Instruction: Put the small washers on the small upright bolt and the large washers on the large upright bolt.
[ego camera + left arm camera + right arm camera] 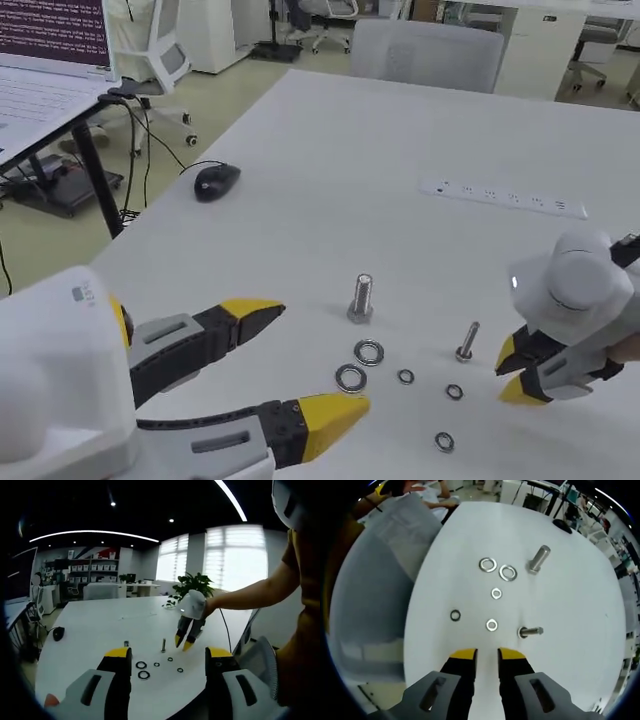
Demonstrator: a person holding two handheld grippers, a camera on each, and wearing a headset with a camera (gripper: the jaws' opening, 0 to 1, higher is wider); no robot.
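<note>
Poised before first pickup, right gripper (508, 372) narrowly parted and empty at lower right, left gripper (322, 357) gaping empty lower left; next, probably closing on nearest small washer (454, 392).

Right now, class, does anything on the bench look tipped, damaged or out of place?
Nothing stands out. The large bolt and small bolt stand upright. The large washers and small washers lie flat on the table beside them, none on a bolt.
</note>
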